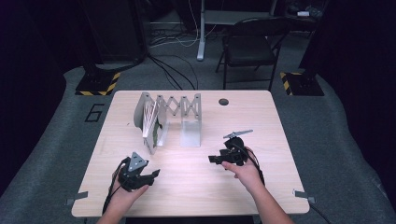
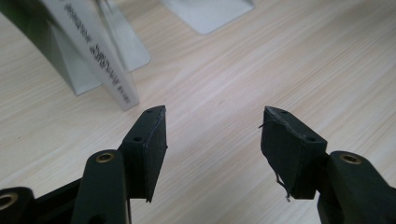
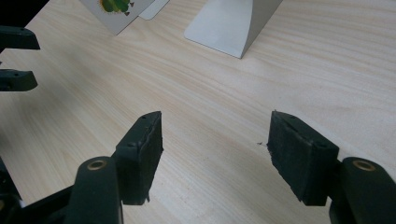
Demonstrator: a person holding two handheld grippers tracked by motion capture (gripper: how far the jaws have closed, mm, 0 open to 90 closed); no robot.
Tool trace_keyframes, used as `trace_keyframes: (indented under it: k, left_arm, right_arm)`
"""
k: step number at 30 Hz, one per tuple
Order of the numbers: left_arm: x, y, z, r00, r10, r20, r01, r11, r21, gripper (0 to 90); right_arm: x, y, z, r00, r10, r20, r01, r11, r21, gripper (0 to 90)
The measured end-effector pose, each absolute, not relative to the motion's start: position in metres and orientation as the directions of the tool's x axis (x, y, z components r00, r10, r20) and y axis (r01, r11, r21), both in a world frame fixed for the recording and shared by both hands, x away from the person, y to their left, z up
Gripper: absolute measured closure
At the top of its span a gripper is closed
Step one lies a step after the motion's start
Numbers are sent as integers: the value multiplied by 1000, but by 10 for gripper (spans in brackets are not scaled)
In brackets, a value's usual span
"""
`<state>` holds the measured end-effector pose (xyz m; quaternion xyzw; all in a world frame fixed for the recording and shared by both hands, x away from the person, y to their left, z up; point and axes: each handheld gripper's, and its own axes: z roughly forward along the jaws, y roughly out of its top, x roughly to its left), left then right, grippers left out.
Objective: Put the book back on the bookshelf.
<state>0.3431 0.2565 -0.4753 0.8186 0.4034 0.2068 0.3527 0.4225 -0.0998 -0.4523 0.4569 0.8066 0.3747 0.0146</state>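
Book: thin white picture book (image 1: 150, 122) with a green drawing on its cover, upright in the left end of the rack, leaning slightly; spine edge faces the person, long axis running from 6 to 12 o'clock on the table.
Rack: silver expanding metal book rack (image 1: 180, 106) with scissor links, far-left part of the pale wooden table (image 1: 261, 121); its bare right plate (image 1: 191, 132) stands at 3 o'clock of the book.
Left gripper (image 1: 152, 174): at 6 o'clock of the book, well apart; jaws partly apart, nothing between them, pointing toward 3 o'clock.
Right gripper (image 1: 212, 159): at 4 o'clock of the rack; jaws partly apart, holding nothing, pointing toward 9 o'clock.
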Motion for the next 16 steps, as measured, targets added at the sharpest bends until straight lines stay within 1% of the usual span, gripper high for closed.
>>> trace_keyframes:
  k: [1, 6, 10, 13, 16]
  left_arm:
    - [344, 258, -477, 584, 810, 54, 518, -424, 743, 409]
    - [348, 262, -484, 580, 813, 48, 538, -426, 727, 412]
    - [349, 261, -486, 587, 807, 67, 528, -444, 724, 418]
    - [351, 262, -487, 594, 801, 80, 534, -467, 705, 420]
    - [353, 265, -489, 576, 815, 62, 542, -438, 718, 422]
  right_arm:
    - [423, -100, -454, -590, 747, 307, 715, 308, 627, 354]
    - [424, -100, -457, -578, 761, 294, 724, 313, 614, 353]
    - [424, -100, -460, -585, 762, 277, 717, 327, 616, 352]
    - [424, -99, -461, -584, 762, 279, 720, 328, 612, 352]
    - [424, -98, -461, -580, 765, 278, 725, 330, 605, 352]
